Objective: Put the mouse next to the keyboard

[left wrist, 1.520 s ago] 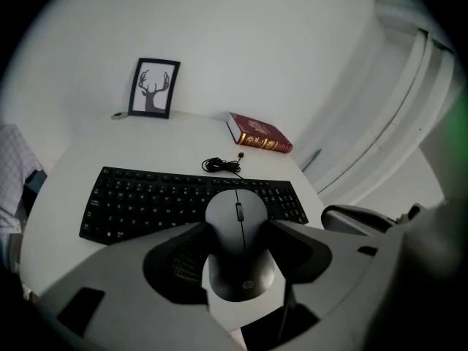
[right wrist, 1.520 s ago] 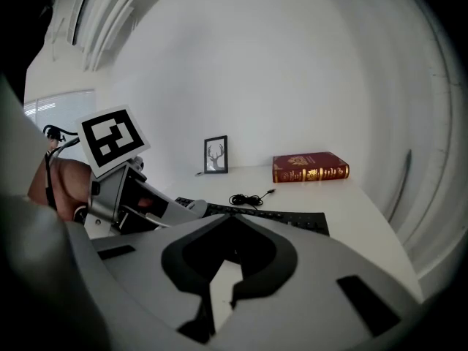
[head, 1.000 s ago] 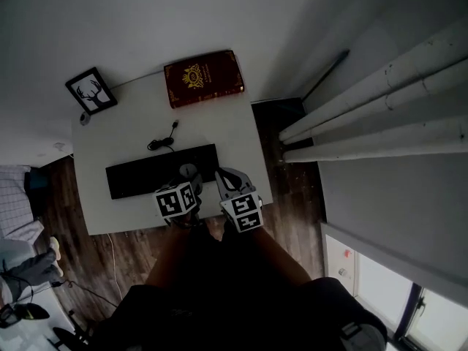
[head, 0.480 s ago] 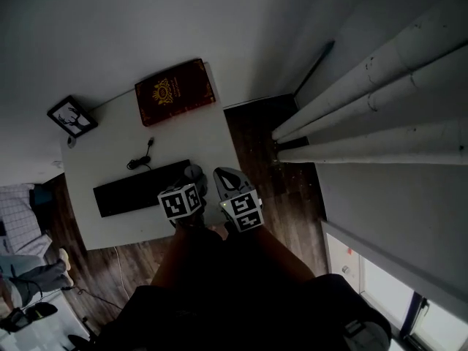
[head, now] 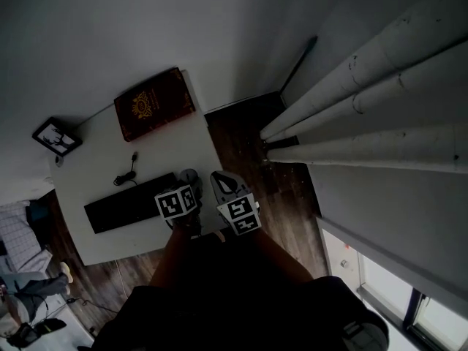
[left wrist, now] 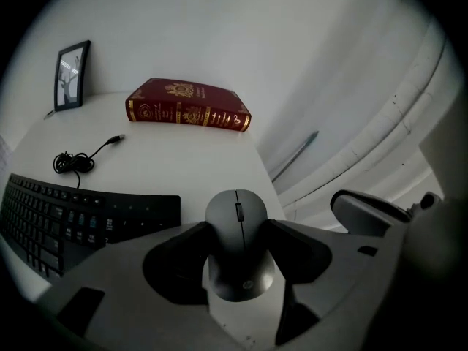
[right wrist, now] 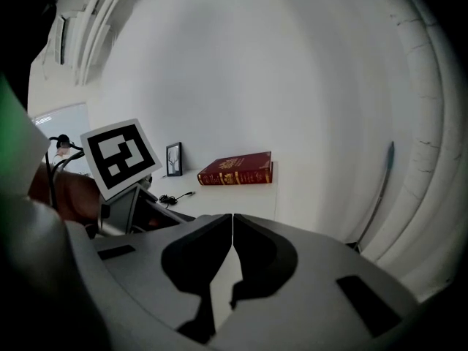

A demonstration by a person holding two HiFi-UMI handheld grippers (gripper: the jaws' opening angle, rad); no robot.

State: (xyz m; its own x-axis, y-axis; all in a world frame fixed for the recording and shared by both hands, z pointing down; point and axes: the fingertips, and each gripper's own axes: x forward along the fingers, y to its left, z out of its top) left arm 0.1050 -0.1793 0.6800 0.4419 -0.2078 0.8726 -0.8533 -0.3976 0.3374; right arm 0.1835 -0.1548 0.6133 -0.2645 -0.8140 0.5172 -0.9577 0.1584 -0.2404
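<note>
A grey mouse (left wrist: 237, 247) sits between the jaws of my left gripper (left wrist: 235, 229), which is shut on it, just right of the black keyboard (left wrist: 69, 218). From the head view the left gripper (head: 183, 196) hovers over the white table (head: 164, 152) at the keyboard's (head: 128, 203) right end, and only the mouse's top (head: 189, 175) shows. My right gripper (right wrist: 232, 241) is shut with nothing between its jaws. It stands close to the right of the left one, near the table's front right corner (head: 228, 199).
A dark red book (head: 153, 104) lies at the table's back right, a framed picture (head: 55, 137) at the back left. A black cable (left wrist: 82, 157) lies coiled behind the keyboard. White pipes (head: 365, 115) run along the wall to the right, over wooden floor (head: 252, 141).
The head view has swung, so the table has slid left and tilted in the picture. Both grippers keep their places by the keyboard's right end, the left still on the mouse.
</note>
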